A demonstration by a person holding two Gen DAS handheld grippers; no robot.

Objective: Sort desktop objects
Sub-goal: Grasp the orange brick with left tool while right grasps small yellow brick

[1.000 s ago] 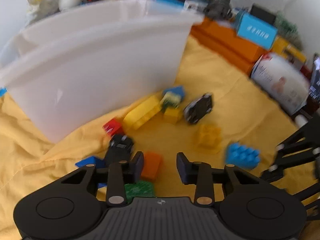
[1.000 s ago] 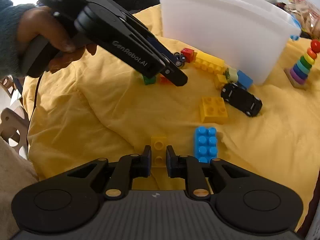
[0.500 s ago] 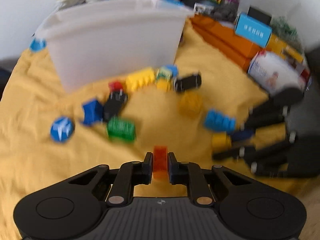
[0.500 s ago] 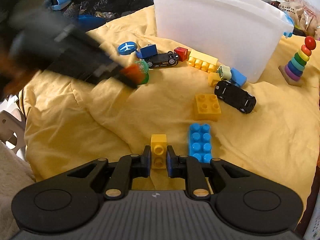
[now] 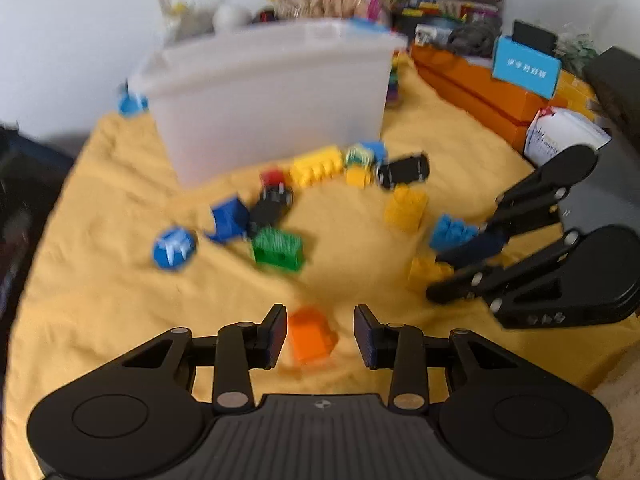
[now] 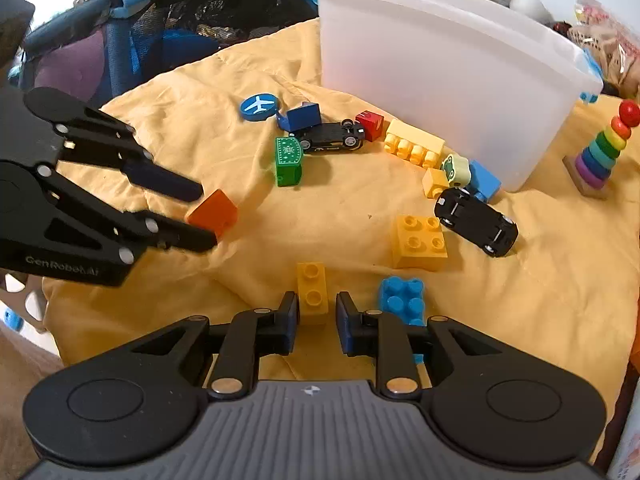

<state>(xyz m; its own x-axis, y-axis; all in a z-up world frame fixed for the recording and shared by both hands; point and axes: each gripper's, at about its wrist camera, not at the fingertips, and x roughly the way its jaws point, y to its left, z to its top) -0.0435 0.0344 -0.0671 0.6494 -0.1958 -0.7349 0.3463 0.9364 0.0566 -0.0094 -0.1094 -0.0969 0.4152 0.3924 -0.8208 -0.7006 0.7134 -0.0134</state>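
Nearest to me, my left gripper (image 5: 321, 334) has its jaws opening, and the orange brick (image 5: 311, 338) sits between them on the yellow cloth (image 5: 100, 320) with daylight on both sides, no pad pressing it. My right gripper (image 6: 317, 317) is opening too; the small yellow two-stud brick (image 6: 312, 292) lies between its pads with a thin gap either side, so I read it as let go. Just beside that, to the right, is a blue brick (image 6: 401, 299), and a little further a yellow four-stud brick (image 6: 420, 241) with a black toy car (image 6: 476, 221) touching its far corner. Beyond lie a green block (image 6: 288, 161), a second black car (image 6: 331, 141), a dark blue piece (image 6: 302, 117), a red cube (image 6: 370, 125) and a long yellow brick (image 6: 414, 147). Farthest back stands the white bin (image 6: 440, 76), with a rainbow ring stacker (image 6: 602, 152) at its right.
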